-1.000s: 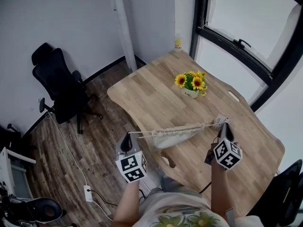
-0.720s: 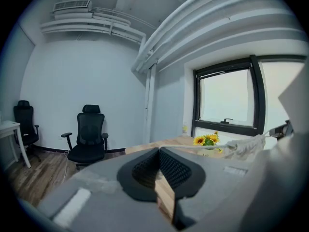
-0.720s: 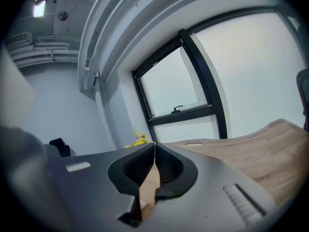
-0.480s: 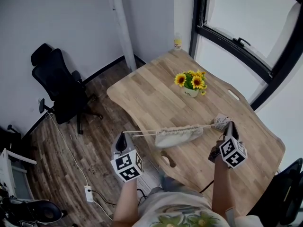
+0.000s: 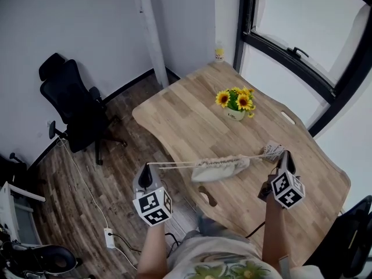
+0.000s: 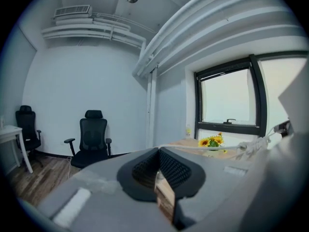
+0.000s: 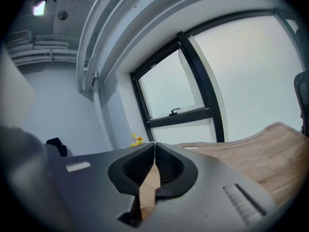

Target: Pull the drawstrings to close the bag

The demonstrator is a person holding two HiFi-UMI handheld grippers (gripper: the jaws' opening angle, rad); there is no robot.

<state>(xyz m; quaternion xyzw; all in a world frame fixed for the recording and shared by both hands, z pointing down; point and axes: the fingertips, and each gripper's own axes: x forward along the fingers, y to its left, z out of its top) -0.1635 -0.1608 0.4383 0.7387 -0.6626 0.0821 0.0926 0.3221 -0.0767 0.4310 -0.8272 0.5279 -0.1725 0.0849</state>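
My left tongs (image 5: pixel 146 170) are clamped tight on one drawstring (image 5: pixel 174 164), and my right tongs (image 5: pixel 283 156) are closed on the other. The bag (image 5: pixel 221 167) hangs bunched between them above the tabletop (image 5: pixel 192 121) edge. If I pull harder, I reckon a thin cord could slip from the pads and drop the bag.
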